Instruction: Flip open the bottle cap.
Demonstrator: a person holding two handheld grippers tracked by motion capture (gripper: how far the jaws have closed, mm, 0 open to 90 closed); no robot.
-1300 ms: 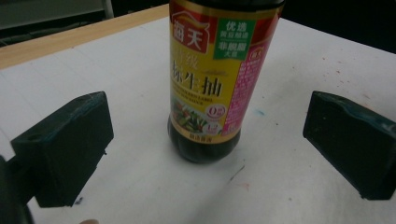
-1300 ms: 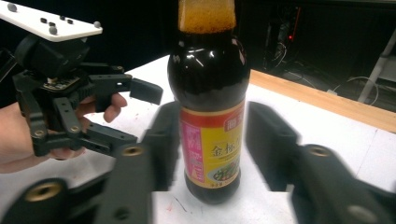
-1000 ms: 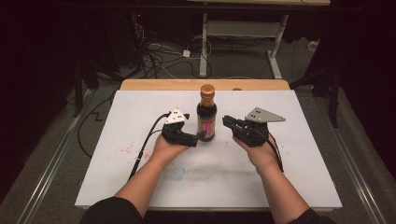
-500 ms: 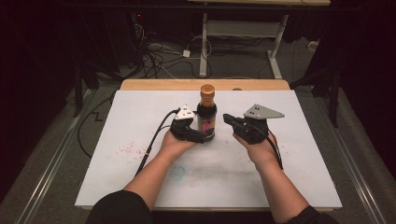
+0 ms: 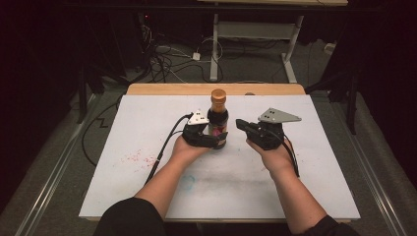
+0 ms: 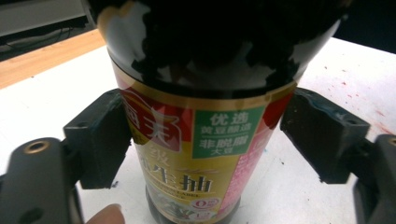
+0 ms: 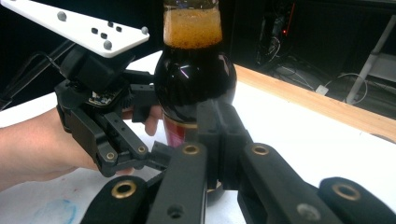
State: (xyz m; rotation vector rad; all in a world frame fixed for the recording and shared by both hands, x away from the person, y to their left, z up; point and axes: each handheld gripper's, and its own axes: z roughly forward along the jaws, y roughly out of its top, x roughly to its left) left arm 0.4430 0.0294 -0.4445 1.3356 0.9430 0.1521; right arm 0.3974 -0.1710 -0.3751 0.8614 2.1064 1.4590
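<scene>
A big white table (image 5: 123, 162) with a wooden strip along its far edge stands in a dark room, and a few red and blue marks stain its top. Two forearms in dark sleeves reach over it from the near side. A dark bottle (image 5: 218, 118) of brown sauce stands upright near the middle of the far half, with a brown cap and a red, gold and green label. The left hand (image 5: 184, 150) holds the left hand-held gripper (image 5: 220, 139) at the bottom part of the bottle. Its two black pads sit one on each side of the label; the left pad touches the bottle, and the right pad is just beside it, so it is wrapped around the bottle but I cannot tell if it is squeezing yet. The right hand (image 5: 275, 157) holds the right hand-held gripper (image 5: 242, 124) just beside the bottle, a little apart from it. Its jaws are pressed together and hold nothing. A black cable (image 5: 164, 147) trails from the left one across the table.
</scene>
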